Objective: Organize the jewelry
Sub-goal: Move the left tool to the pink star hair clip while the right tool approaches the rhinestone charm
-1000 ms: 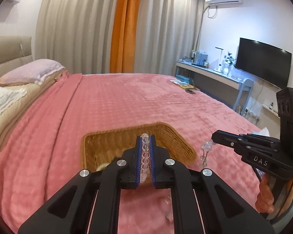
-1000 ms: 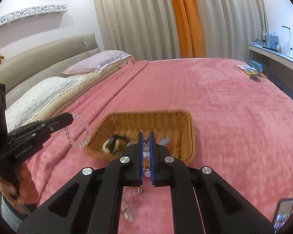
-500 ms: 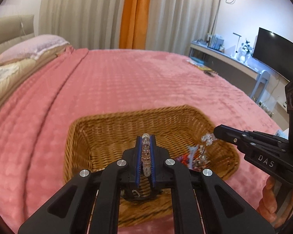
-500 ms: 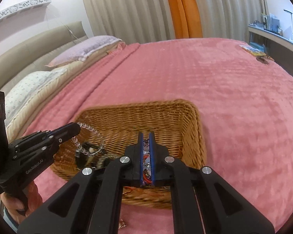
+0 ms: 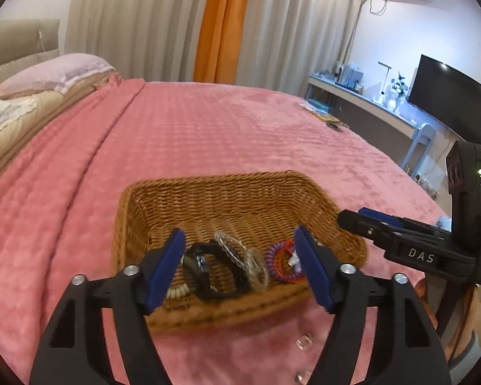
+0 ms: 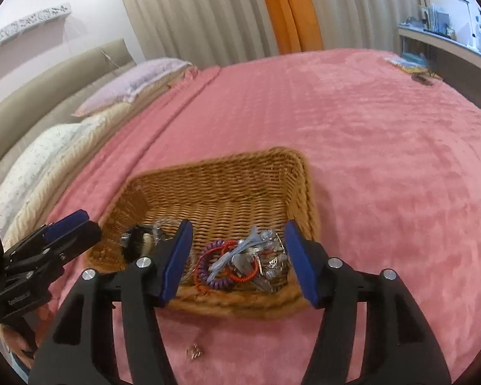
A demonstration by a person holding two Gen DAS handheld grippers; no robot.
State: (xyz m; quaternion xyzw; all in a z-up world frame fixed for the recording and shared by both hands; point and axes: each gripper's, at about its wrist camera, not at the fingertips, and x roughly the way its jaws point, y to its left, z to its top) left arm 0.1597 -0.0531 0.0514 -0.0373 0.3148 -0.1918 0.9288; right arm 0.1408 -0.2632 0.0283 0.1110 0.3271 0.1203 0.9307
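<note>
A wicker basket (image 5: pixel 215 189) (image 6: pixel 227 173) sits on the pink bedspread. Over its near end my left gripper (image 5: pixel 239 240) is opening, nothing pressed between its blue pads. Below it a clear bead bracelet (image 5: pixel 240 256) lies in the basket beside a black band (image 5: pixel 208 276) and a purple coil tie (image 5: pixel 282 263). My right gripper (image 6: pixel 237 234) is opening too, above a heap of a purple coil tie (image 6: pixel 208 269), red cord and clear sparkly pieces (image 6: pixel 269 256). The right gripper shows at the right in the left wrist view (image 5: pixel 362 221). The left gripper shows at the left in the right wrist view (image 6: pixel 77 224).
Small loose jewelry pieces lie on the bedspread in front of the basket (image 5: pixel 304 341) (image 6: pixel 194 351). Pillows (image 6: pixel 134 83) and a headboard line the left. A desk with a screen (image 5: pixel 449 99) stands at the right. Small items (image 6: pixel 410 67) lie at the bed's far right.
Both grippers came down over the basket and went from shut to wide. The clear bead bracelet left the left jaws and the sparkly piece left the right jaws; both lie in the basket.
</note>
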